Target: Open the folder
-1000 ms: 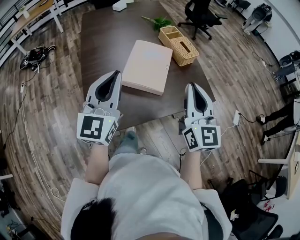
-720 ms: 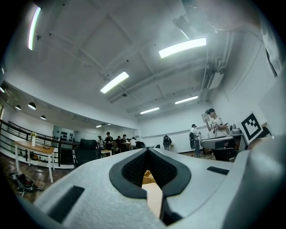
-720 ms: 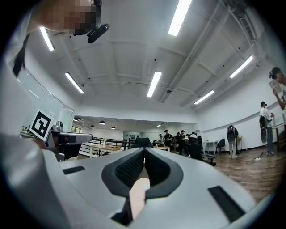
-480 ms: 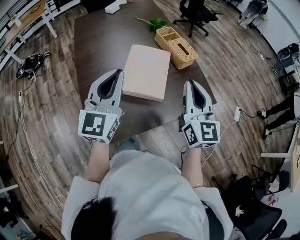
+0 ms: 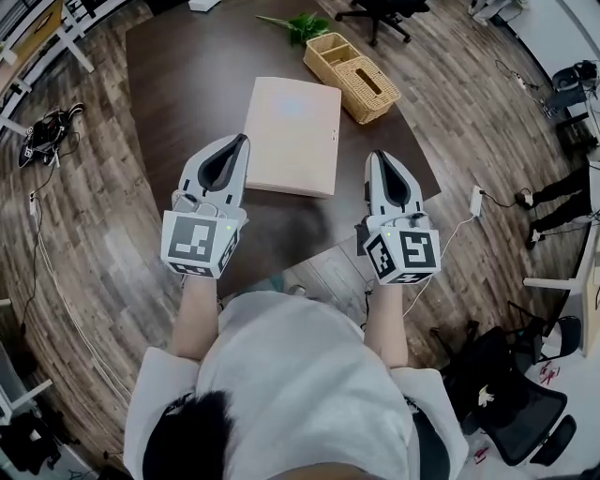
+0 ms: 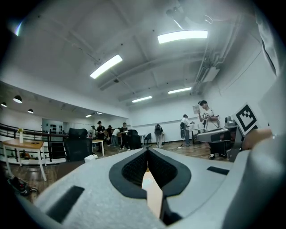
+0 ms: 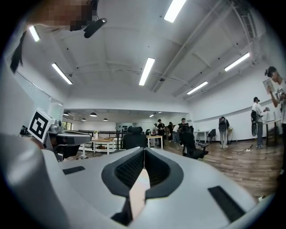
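A pale pink closed folder [image 5: 291, 136] lies flat on the dark table [image 5: 187, 84] in the head view. My left gripper [image 5: 242, 141] is held level just off the folder's near left edge, its jaws shut with nothing in them. My right gripper [image 5: 380, 157] is level to the right of the folder's near right corner, near the table's edge, also shut and empty. In the left gripper view the jaws [image 6: 147, 150] meet at the tip. The right gripper view shows the same closed tip [image 7: 144, 148]. Neither gripper touches the folder.
A wicker basket [image 5: 354, 77] stands at the folder's far right, with a green plant [image 5: 298, 26] behind it. An office chair [image 5: 375, 14] stands past the table. A power strip [image 5: 473, 202] and cables lie on the wood floor at right, near a person's legs [image 5: 562, 192].
Both grippers have moved forward toward the folder and lower. The left tip now sits beside the folder's left edge. Both stay shut.
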